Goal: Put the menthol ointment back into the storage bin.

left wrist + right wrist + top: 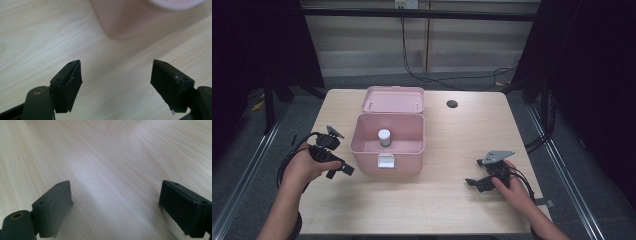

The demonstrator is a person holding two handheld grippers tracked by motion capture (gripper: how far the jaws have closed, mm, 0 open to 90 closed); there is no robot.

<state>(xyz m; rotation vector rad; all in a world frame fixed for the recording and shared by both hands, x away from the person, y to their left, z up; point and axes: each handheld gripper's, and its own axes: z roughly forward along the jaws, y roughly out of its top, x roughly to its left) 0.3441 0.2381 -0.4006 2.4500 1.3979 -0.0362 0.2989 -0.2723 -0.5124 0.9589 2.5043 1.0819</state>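
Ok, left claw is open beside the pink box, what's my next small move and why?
Probably reach the left claw back to the lid lying open behind the pink box; the white-capped jar already stands inside, and both claws are empty.

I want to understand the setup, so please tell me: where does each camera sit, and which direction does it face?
High view: above the person's side, facing forward and down on the pale wooden table; both forearms show.
Left gripper view: on the left gripper, looking down at the tabletop; open black jaws.
Right gripper view: on the right gripper, looking low along bare wood; open jaws.
Shared: high and left gripper views both show the open pink plastic box.
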